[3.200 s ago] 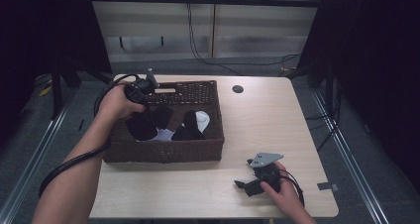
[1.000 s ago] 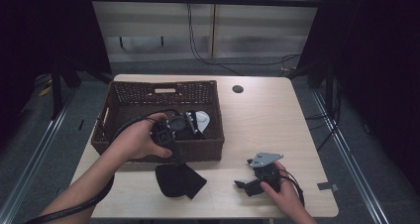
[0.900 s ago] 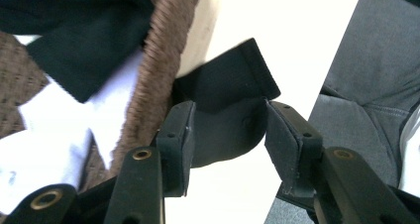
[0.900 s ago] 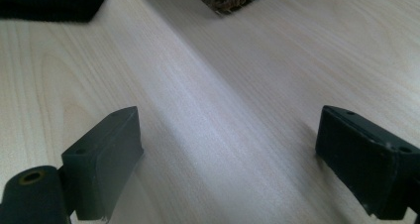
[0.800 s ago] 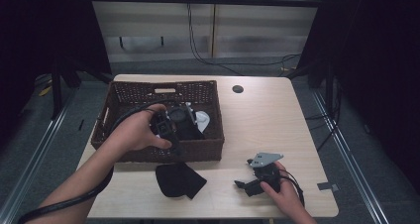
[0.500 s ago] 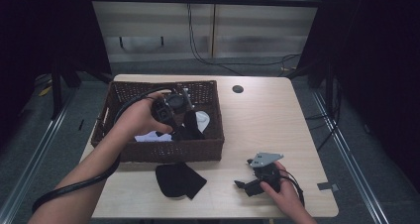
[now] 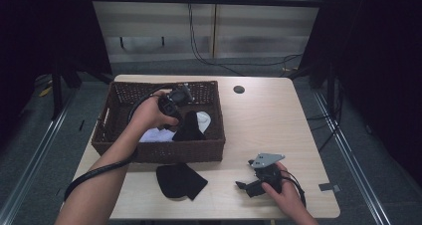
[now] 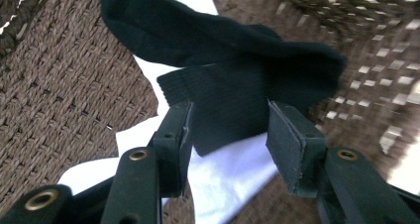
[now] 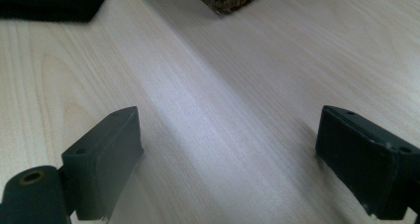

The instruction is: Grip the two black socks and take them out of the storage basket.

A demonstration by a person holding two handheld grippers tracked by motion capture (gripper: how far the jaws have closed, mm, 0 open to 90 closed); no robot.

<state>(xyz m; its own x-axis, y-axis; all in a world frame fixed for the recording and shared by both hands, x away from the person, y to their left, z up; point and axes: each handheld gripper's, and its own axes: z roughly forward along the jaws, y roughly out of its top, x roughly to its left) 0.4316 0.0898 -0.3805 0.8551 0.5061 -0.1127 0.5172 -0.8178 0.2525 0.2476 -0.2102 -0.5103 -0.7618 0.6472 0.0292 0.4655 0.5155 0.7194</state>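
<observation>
Black sock [image 8: 233, 100] between left claw [image 8: 228, 135] jaws, not clamped | basket [image 7: 124, 150] | right claw [image 9: 228, 154] open on table [image 9: 237, 85]

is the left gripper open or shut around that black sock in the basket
Open. In the left gripper view the left gripper has its jaws spread either side of the black sock, with white cloth showing between them.

Light wooden table [image 7: 278, 120] with round hole [image 7: 239, 89] near far edge. Grey floor [image 7: 368, 150] around it. Black curtains [image 7: 383, 60] hang at both sides. Pale panelled wall [image 7: 249, 31] behind, cables [image 7: 199, 41] dangling down it. Dim, even light.
</observation>
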